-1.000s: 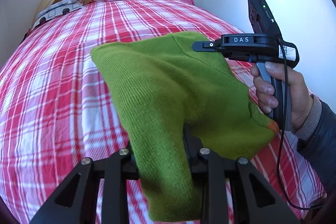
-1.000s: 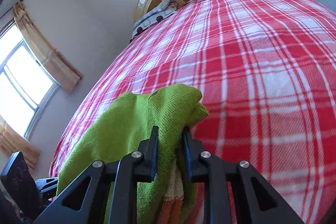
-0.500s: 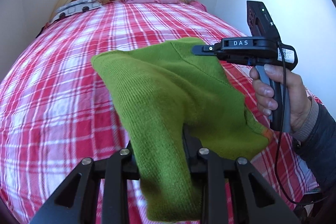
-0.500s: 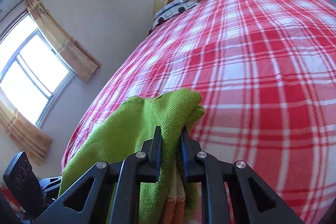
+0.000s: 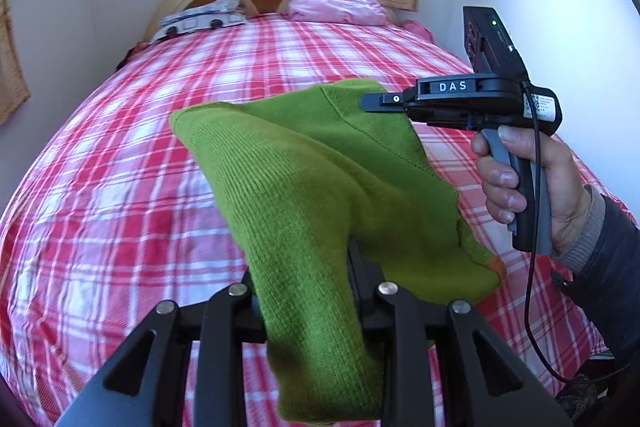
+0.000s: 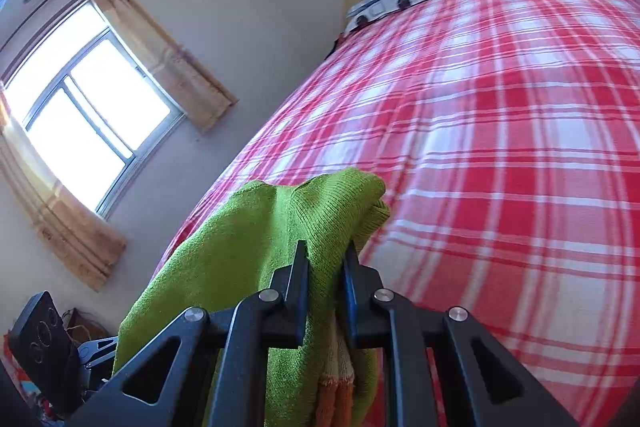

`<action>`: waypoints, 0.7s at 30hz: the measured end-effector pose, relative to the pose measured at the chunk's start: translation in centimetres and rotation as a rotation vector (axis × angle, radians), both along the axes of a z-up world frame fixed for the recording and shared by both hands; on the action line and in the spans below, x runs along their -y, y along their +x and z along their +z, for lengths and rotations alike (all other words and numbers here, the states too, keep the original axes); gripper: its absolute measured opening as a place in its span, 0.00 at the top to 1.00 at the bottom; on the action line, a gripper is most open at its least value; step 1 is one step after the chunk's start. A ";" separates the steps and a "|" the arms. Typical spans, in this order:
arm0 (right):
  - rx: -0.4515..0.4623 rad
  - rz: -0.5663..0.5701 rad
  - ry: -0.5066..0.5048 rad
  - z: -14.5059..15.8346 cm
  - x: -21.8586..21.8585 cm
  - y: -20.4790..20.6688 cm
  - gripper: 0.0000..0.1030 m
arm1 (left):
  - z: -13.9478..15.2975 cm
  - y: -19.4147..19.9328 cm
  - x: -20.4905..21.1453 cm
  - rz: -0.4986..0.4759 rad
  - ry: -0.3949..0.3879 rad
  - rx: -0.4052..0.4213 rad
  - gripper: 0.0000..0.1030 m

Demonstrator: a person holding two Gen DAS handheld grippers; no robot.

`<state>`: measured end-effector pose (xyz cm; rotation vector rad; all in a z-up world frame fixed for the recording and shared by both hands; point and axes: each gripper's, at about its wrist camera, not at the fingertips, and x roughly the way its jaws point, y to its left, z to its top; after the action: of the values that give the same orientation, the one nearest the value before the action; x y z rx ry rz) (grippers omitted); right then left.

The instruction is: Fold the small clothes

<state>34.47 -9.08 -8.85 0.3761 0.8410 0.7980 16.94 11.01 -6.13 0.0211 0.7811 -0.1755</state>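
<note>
Both grippers hold one small green knitted garment (image 5: 320, 183) up in the air over the bed (image 5: 120, 187), which is covered by a red-and-white check sheet. The left gripper (image 5: 306, 291) is clenched on a thick bunch of the knit, which runs between its fingers and hangs down below them. The right gripper (image 6: 326, 267) is clamped on another edge of the same garment; its jaws have just been closing tighter on the cloth, and an orange-trimmed part (image 6: 336, 397) dangles beneath them. In the left wrist view the right gripper stands ahead and to the right, gripped by the person's hand (image 5: 532, 187), with the cloth sagging between the two grippers. The step in hand looks like carrying the garment out over the bed for laying flat. The next move probably calls for drawing the grippers apart to take up the sag, then lowering the garment onto the sheet ahead, well short of the pillows (image 5: 336, 5) by the headboard.
</note>
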 end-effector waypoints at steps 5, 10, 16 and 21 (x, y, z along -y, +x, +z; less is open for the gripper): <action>-0.001 0.050 0.000 0.2 -3.7 0.0 0.86 | 0.2 -1.1 -2.4 0.053 -0.005 0.017 0.72; 0.001 0.090 -0.001 0.6 -7.1 0.3 0.86 | 0.3 -2.0 -4.5 0.090 0.003 0.030 0.72; -0.008 0.151 0.001 0.3 -11.1 0.3 0.86 | 0.2 -3.6 -6.8 0.137 0.016 0.037 0.72; -0.015 0.197 -0.006 -0.1 -14.1 0.0 0.86 | -0.4 -4.5 -8.5 0.172 0.022 0.032 0.72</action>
<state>34.46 5.03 -8.99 0.2967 0.9039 0.9756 12.42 19.52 -6.56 -0.0228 0.7486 -0.0035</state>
